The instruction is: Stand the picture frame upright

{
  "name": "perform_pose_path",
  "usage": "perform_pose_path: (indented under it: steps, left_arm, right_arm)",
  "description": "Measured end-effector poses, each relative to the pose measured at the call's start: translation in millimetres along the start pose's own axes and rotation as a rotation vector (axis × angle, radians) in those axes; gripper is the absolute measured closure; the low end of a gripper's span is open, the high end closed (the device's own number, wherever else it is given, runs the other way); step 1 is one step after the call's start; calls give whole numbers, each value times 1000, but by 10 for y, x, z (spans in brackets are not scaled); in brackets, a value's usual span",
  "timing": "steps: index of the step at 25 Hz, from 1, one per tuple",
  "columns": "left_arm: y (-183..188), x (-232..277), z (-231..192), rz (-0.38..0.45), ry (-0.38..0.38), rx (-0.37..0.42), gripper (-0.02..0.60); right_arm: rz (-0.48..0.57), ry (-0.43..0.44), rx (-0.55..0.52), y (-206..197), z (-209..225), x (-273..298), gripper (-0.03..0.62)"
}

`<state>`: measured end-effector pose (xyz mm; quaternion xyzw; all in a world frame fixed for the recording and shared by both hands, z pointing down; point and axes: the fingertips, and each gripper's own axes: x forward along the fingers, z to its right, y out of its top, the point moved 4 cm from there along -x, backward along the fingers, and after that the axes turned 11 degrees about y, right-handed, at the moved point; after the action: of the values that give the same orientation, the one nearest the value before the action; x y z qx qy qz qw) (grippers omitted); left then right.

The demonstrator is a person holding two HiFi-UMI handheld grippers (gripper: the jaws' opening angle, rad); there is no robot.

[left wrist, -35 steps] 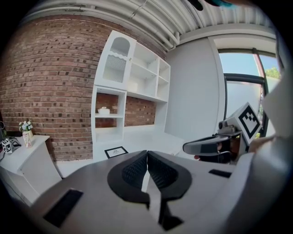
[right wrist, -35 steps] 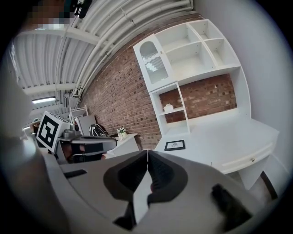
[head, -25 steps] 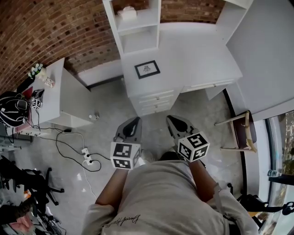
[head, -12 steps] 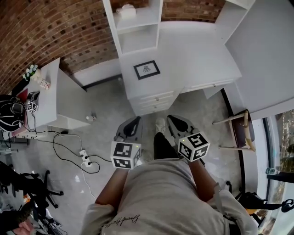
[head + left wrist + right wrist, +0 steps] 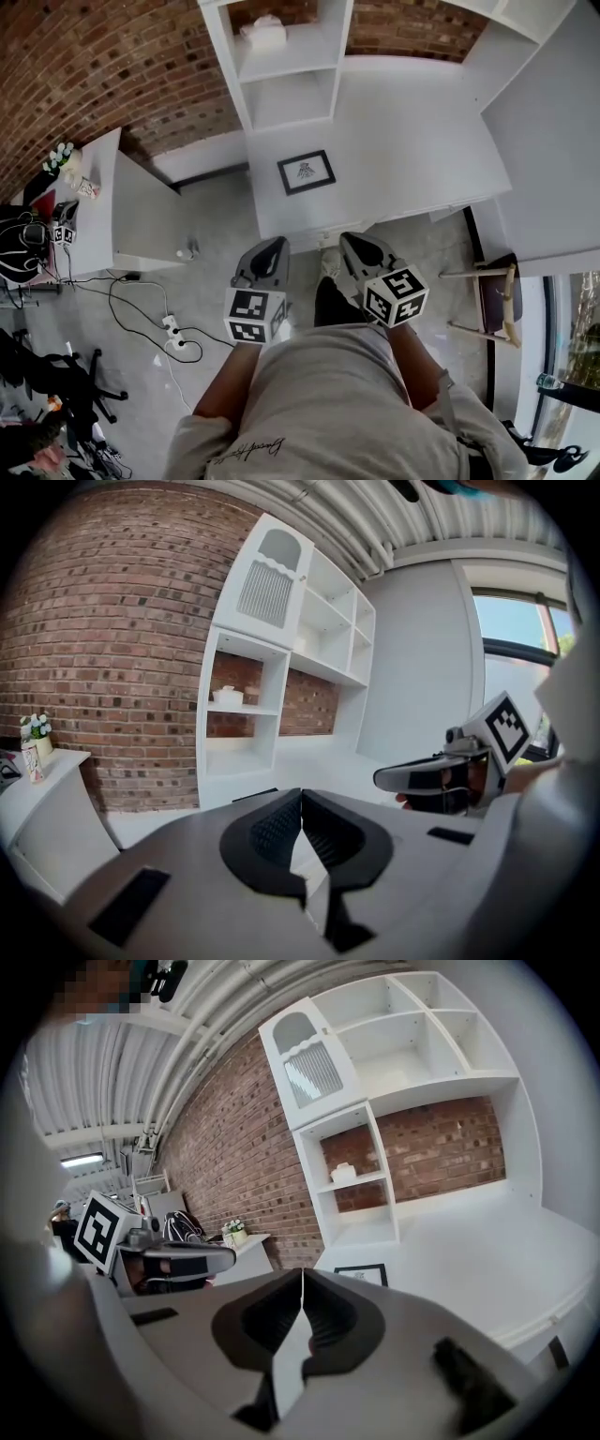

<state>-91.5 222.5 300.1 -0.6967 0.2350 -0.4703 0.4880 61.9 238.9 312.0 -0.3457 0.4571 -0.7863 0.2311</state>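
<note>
Behind everything ran a brick wall (image 5: 112, 75), and against it stood a white desk (image 5: 412, 141) with a shelf unit (image 5: 291, 56) rising from its back-left part. Left of the desk stood a smaller white table (image 5: 131, 216). Over the floor near the desk's front edge, the left gripper (image 5: 277, 246) and right gripper (image 5: 351, 242) hung side by side, each with its jaws clenched together on nothing. On the desk, just in front of the shelf unit's lower bay, the frame (image 5: 306, 172) lay flat, face up, apart from both grippers. At left a power strip (image 5: 174, 326) with black cable lay on the floor.
</note>
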Motion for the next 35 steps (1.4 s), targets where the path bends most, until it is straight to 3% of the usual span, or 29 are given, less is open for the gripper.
perform_pose_path:
  steps: [9, 18, 29, 35]
  left_arm:
    - [512, 1080, -205, -21, 66, -59, 565]
    - [710, 1789, -378, -24, 139, -141, 565]
    - [670, 1896, -776, -102, 222, -164, 565]
    - [567, 2014, -979, -148, 187, -165, 565]
  right_arm:
    - [-59, 76, -4, 581, 1046, 568, 565]
    - [-105, 160, -7, 892, 1731, 999, 565]
    - [-160, 193, 41, 862, 2007, 1450, 565]
    - [-198, 148, 33, 733, 1941, 1645, 565]
